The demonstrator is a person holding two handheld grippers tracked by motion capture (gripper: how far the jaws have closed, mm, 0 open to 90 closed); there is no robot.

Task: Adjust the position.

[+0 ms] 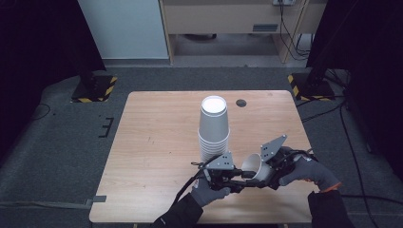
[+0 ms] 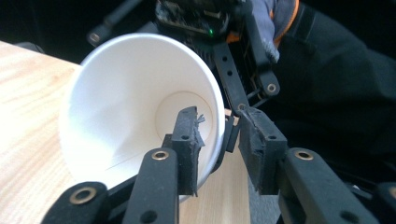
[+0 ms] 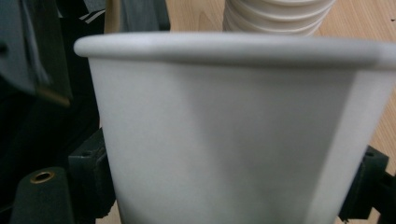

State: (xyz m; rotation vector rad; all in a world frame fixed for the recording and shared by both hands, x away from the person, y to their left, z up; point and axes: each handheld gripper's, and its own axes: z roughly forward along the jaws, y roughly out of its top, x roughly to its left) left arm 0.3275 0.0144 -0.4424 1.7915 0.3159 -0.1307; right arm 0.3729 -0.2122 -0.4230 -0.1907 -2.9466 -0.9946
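Low together, both grippers (image 1: 244, 176) (image 1: 266, 173) at one paper cup (image 1: 254, 166).

A single white paper cup (image 1: 253, 167) is held tipped on its side between the two grippers, its mouth turned toward the left gripper (image 1: 240, 179). Just beyond it, a stack of inverted white paper cups (image 1: 214, 128) is stood upright.

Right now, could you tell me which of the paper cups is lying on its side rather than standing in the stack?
The single cup held between the two tools, tipped sideways; the others sit nested upside down in the stack.
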